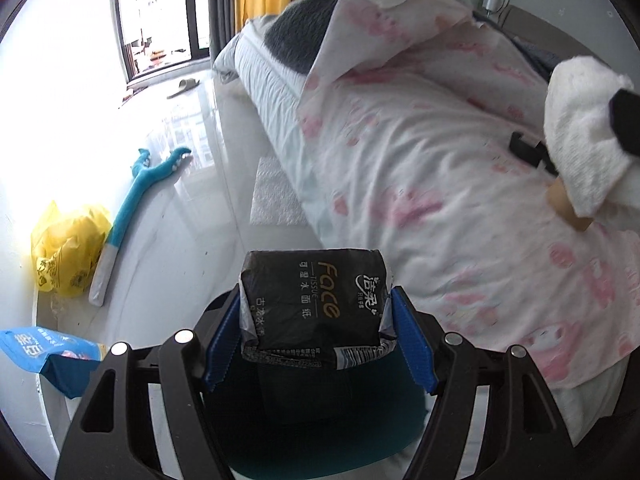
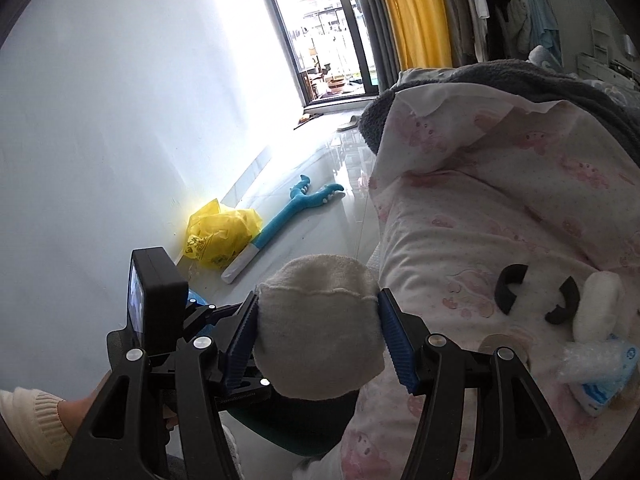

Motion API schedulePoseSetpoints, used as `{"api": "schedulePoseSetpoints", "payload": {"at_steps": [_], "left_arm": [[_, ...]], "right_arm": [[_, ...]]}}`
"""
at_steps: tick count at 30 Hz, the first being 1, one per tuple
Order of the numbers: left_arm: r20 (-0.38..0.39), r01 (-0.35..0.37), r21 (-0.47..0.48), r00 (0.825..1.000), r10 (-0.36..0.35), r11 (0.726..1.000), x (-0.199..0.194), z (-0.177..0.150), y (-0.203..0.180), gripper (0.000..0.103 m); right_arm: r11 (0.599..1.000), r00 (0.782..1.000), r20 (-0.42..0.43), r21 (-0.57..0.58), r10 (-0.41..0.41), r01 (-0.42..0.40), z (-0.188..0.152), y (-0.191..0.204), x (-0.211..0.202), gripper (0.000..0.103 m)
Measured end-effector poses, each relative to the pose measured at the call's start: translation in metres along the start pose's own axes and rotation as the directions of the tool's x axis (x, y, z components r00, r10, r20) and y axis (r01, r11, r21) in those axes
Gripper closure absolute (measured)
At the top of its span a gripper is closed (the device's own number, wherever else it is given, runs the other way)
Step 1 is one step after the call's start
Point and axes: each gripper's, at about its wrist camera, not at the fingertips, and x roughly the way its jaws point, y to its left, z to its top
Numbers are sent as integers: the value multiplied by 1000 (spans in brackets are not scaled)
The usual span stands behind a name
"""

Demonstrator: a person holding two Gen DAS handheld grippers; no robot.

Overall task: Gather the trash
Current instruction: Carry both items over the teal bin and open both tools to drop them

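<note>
My left gripper (image 1: 318, 308) is shut on a black tissue pack (image 1: 316, 304) printed "Face", held above a dark teal bin (image 1: 320, 420) beside the bed. My right gripper (image 2: 318, 328) is shut on a balled white sock (image 2: 320, 320), held over the bed's edge; the sock also shows at the right of the left wrist view (image 1: 584, 128). On the bed lie a cardboard tube (image 1: 568, 208), two black curved pieces (image 2: 510, 286), a white pad (image 2: 598, 304) and a crumpled blue-white wrapper (image 2: 600, 372).
The bed has a pink-patterned white quilt (image 1: 440, 160) and a grey blanket (image 1: 300, 36). On the glossy floor lie a yellow plastic bag (image 1: 68, 252), a blue plush toy (image 1: 132, 208), a blue packet (image 1: 48, 356) and a slipper (image 1: 184, 86). A white wall (image 2: 120, 120) stands left.
</note>
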Motion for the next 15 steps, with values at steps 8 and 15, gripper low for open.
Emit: {"api": "schedulePoseSetpoints", "payload": {"at_steps": [8,15], "left_arm": [[-160,1,-23,987,-5,1000,30,-29,31,30],[-236,8,-19,972,-12,1000,36,-47,48,19]], "right_arm": [[1000,998,-59,4,22,-22,-5,16,31,43],[1000,993,-114,-17,12,-14,-9,31,59,43]]}}
